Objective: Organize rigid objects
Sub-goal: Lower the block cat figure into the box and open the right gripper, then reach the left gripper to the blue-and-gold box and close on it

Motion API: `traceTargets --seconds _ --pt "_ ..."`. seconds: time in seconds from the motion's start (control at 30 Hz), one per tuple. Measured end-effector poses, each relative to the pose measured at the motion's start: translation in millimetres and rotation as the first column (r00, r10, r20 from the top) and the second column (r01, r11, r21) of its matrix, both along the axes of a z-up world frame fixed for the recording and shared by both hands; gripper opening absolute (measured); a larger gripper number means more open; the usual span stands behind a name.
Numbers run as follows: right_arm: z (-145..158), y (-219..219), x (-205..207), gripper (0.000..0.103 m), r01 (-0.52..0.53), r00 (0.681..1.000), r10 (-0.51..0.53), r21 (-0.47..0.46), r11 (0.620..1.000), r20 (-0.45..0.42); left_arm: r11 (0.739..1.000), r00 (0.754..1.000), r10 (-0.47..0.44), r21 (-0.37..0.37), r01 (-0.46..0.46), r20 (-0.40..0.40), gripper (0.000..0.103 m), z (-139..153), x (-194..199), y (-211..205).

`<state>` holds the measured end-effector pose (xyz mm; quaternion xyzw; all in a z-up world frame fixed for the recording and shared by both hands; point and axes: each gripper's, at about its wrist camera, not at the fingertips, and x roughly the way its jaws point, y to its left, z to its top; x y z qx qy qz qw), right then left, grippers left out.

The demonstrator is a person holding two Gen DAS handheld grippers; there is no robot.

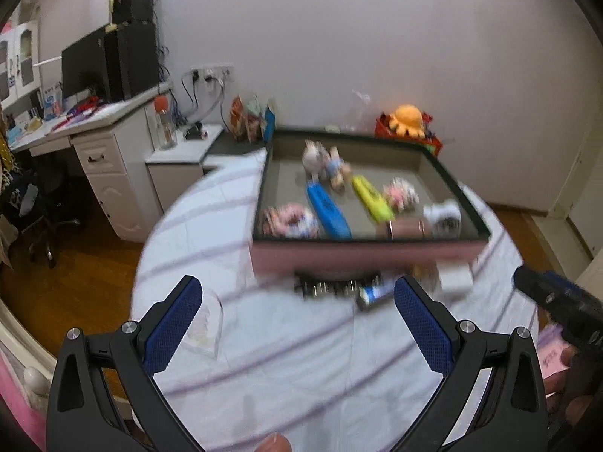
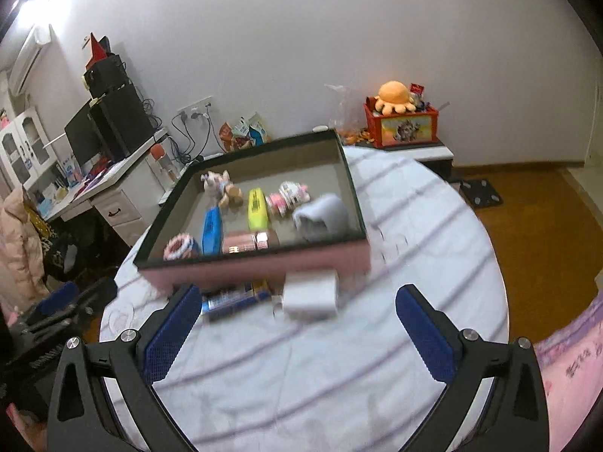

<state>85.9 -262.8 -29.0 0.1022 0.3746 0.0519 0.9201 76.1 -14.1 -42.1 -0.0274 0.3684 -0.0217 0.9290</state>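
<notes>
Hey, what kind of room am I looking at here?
Most likely a bedroom or home study: a white desk with a dark monitor, a striped sheet under the tray of toys, and an orange plush octopus by the wall.

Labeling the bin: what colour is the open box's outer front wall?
Pink outer front wall, dark rim; right wrist view shows it best.

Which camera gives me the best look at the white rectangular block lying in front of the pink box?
The right wrist view: the white rectangular block sits near centre, whole though blurred. In the left wrist view the block is a smeared patch at the pink box's corner.
</notes>
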Motion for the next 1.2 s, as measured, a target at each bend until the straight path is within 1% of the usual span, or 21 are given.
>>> traceTargets --seconds 0.13,0.2,0.4,0.6,0.77,0.9,1.1,1.2 --pt "-12.1 -11.1 -16.0 0.103 0.022 1.0 -0.022 0.029 0.999 -0.019 0.999 0.997 -0.037 0.002 0.037 -0.075 0.103 -27.4 -6.3 -7.4" --pt "-16.6 -15.0 -18.9 0.103 0.029 0.999 -0.028 0.032 0.999 -0.029 0.999 0.994 -0.05 0.004 0.051 -0.095 0.103 -37.0 -8.5 -10.9" --pt "-24.4 -17.1 -17.4 0.103 0.038 0.998 -0.036 0.036 0.999 -0.042 0.998 0.993 -0.061 0.005 0.062 -0.103 0.103 -43.6 -5.7 -13.5" --pt "-32.8 -11.4 -13.0 0.103 0.028 0.998 -0.026 0.027 0.999 -0.061 0.997 0.99 -0.071 0.006 0.072 -0.121 0.103 -50.0 6.4 -19.8" --pt "-37.2 -13.3 -10.4 0.103 0.033 0.997 -0.031 0.026 0.999 -0.072 0.995 0.987 -0.097 0.011 0.099 -0.125 0.103 -54.1 18.2 -30.3" --pt "-38.2 -17.1 -10.9 0.103 0.042 0.997 -0.04 0.03 0.999 -0.072 0.988 0.974 -0.153 -0.019 0.152 -0.165 0.103 -63.6 37.7 -44.3" --pt "-44.8 -27.0 -9.4 0.103 0.06 0.994 -0.057 0.034 0.998 -0.09 0.975 0.96 -0.219 -0.008 0.221 -0.177 0.103 -69.6 58.2 -69.2" --pt "-47.2 -31.6 -8.2 0.103 0.068 0.993 -0.065 0.036 0.997 -0.095 0.964 0.946 -0.263 -0.018 0.265 -0.189 0.101 -74.3 64.4 -80.9"
